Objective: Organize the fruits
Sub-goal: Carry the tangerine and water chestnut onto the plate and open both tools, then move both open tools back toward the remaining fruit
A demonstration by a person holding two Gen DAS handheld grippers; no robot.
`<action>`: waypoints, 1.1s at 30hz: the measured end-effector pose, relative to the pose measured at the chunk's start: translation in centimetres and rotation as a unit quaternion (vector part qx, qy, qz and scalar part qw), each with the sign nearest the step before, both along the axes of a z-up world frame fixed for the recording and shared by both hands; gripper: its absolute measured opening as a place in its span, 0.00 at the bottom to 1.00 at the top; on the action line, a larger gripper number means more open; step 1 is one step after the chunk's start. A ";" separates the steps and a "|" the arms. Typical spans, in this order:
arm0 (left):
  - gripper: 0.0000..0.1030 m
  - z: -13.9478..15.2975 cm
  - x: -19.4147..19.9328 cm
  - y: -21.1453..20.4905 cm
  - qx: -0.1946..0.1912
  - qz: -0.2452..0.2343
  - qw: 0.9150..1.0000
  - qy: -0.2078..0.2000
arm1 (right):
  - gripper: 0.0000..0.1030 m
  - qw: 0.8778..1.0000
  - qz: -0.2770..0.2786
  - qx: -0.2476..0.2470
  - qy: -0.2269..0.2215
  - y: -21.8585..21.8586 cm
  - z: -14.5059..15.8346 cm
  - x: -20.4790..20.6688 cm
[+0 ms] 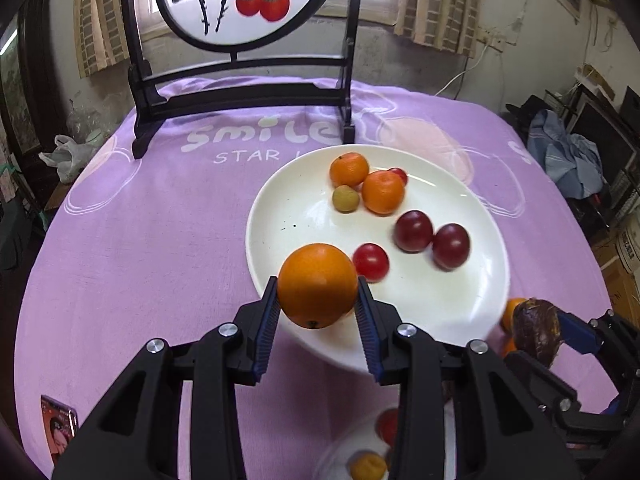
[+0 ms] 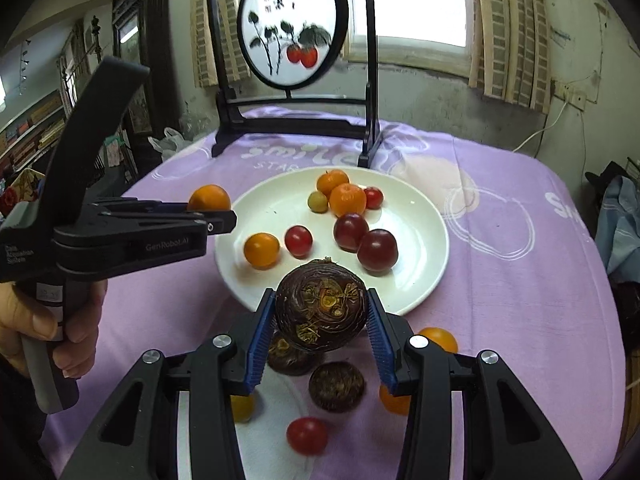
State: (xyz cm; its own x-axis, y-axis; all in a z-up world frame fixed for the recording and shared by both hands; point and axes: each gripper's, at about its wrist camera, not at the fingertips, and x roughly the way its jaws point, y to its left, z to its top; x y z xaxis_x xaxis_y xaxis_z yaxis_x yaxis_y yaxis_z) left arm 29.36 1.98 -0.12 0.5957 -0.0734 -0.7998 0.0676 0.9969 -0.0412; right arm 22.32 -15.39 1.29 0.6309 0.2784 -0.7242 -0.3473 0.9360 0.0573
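Observation:
My left gripper (image 1: 317, 310) is shut on an orange (image 1: 317, 285) and holds it above the near left rim of the white plate (image 1: 280, 208). It also shows from the side in the right wrist view (image 2: 216, 220), with its orange (image 2: 209, 197). My right gripper (image 2: 320, 334) is shut on a dark brown water chestnut (image 2: 321, 310), held above the plate's near edge (image 2: 424, 280). The plate holds oranges (image 2: 347, 199), dark red plums (image 2: 377, 249), a red tomato (image 2: 298, 241) and a small green fruit (image 2: 317, 201).
Loose fruit lies on the purple cloth under my right gripper: water chestnuts (image 2: 337, 386), oranges (image 2: 439, 339), a tomato (image 2: 307, 435). A second white plate (image 2: 272, 412) sits near. A black-framed painted screen (image 2: 294, 24) stands at the table's back. A packet (image 1: 59, 428) lies front left.

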 end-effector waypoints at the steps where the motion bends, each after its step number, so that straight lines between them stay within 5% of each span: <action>1: 0.35 -0.4 0.5 0.0 0.002 0.001 1.000 0.003 | 0.44 1.000 0.000 -0.005 0.008 0.2 -0.6 0.8; 7: 0.37 -2.4 3.4 0.0 -0.006 0.009 1.000 0.026 | 0.46 0.999 -0.006 -0.021 0.047 0.9 -3.6 3.6; 10: 0.63 -2.4 3.8 0.3 -0.014 0.021 0.999 0.022 | 0.56 0.999 -0.014 -0.014 0.048 0.7 -3.9 3.8; 13: 0.64 -1.3 2.9 0.4 -0.013 0.023 1.000 0.004 | 0.56 0.999 -0.011 -0.007 0.043 0.4 -3.4 2.9; 23: 0.75 2.6 -4.2 -0.4 0.001 0.005 0.999 -0.046 | 0.62 0.999 -0.033 0.010 0.020 -3.0 -0.9 -2.3; 33: 0.81 0.5 -12.0 -1.3 -0.003 -0.018 0.999 -0.036 | 0.62 0.998 -0.029 0.009 0.058 -3.9 -3.7 -7.9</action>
